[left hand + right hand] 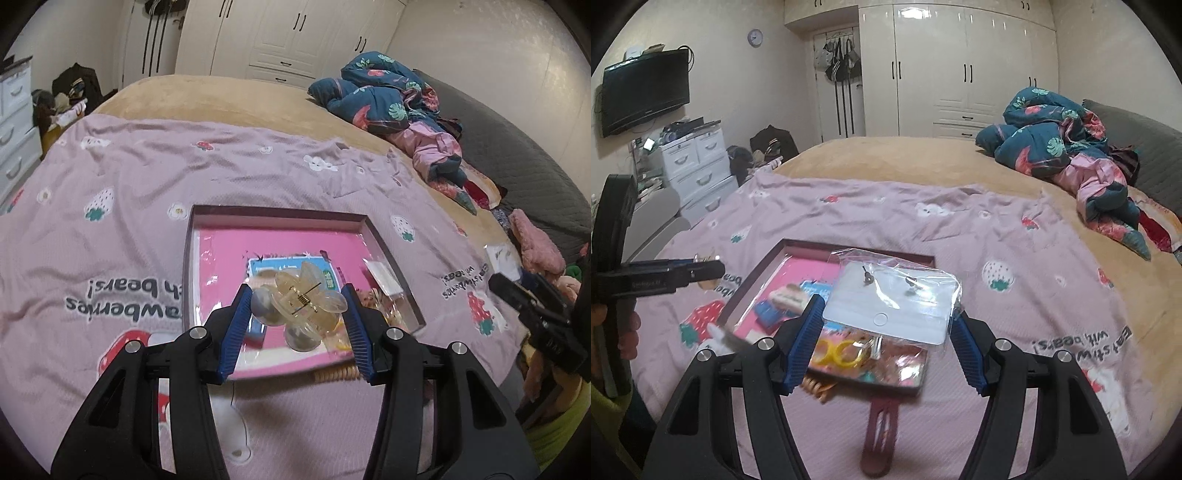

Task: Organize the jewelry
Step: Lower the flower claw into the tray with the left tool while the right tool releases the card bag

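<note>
Left wrist view: left gripper (297,301) partly closed, its blue pads pressing both sides of a clear yellowish hair claw clip (301,301). Clip has a metal spring across its middle and rounded pale ends; it hangs in the air above the tray (280,213). Tray is a shallow dark-rimmed box with a pink floor, resting on a pink strawberry-print blanket (129,177) spread over a tan bedspread (229,96). Inside the tray: a blue-edged card (258,266) under the clip, small clear packets at the right side. A ridged tan piece (334,376) shows at the tray's near edge. Right gripper's black body visible at the frame's right edge.

Right wrist view: right gripper (886,325) set about half open, pads bearing on the two ends of a clear plastic bag (892,301) holding a white card with two small dark earrings. Bag is lifted above the tray's near right part. Beneath it lie yellow rings (837,351) and a shiny packet. A dark red hair clip (881,435) lies on the blanket just in front of the tray. Left gripper seen side-on at far left, a hand (628,338) around its handle.

Background: crumpled blue floral quilt (1045,144) on the far side of the bed, white wardrobe, white drawers, wall television.
</note>
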`<control>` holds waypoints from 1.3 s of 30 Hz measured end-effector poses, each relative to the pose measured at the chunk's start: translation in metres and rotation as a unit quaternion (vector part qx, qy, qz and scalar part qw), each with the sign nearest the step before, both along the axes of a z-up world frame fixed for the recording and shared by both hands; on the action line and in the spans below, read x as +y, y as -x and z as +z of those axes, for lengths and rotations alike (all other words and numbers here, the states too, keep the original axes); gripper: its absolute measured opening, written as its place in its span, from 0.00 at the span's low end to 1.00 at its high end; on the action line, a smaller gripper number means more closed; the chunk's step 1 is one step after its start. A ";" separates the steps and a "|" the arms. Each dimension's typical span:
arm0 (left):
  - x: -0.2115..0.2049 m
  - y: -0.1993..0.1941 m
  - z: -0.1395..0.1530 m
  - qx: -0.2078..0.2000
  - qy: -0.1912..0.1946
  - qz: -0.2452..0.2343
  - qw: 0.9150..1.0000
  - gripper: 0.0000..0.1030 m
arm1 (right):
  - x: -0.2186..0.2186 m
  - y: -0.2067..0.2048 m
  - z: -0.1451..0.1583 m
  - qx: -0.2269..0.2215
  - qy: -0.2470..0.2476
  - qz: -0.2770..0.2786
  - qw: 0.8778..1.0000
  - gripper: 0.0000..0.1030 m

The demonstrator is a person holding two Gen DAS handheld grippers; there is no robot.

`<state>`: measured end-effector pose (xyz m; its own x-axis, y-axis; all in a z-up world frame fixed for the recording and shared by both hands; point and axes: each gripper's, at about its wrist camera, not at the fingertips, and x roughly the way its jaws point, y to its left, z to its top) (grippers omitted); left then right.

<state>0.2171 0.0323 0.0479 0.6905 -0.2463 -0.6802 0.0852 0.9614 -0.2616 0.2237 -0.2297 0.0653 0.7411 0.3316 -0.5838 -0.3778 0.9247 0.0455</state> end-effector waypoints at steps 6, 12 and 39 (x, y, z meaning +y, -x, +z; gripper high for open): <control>-0.010 -0.013 -0.005 -0.001 -0.020 0.002 1.000 0.40 | -0.001 -0.024 -0.003 0.005 -0.004 -0.004 1.000 0.63; -0.016 -0.024 -0.012 0.004 -0.025 0.002 1.000 0.40 | 0.003 -0.040 -0.009 0.012 -0.002 -0.007 1.000 0.63; -0.015 -0.033 -0.076 0.069 -0.017 -0.013 0.997 0.40 | 0.044 -0.057 -0.079 0.080 0.040 0.039 0.995 0.64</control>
<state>0.2500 0.0173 -0.0284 0.5835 -0.2389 -0.7762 0.0763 0.9677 -0.2405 0.2809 -0.1861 -0.0138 0.6098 0.3327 -0.7194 -0.4422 0.8960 0.0396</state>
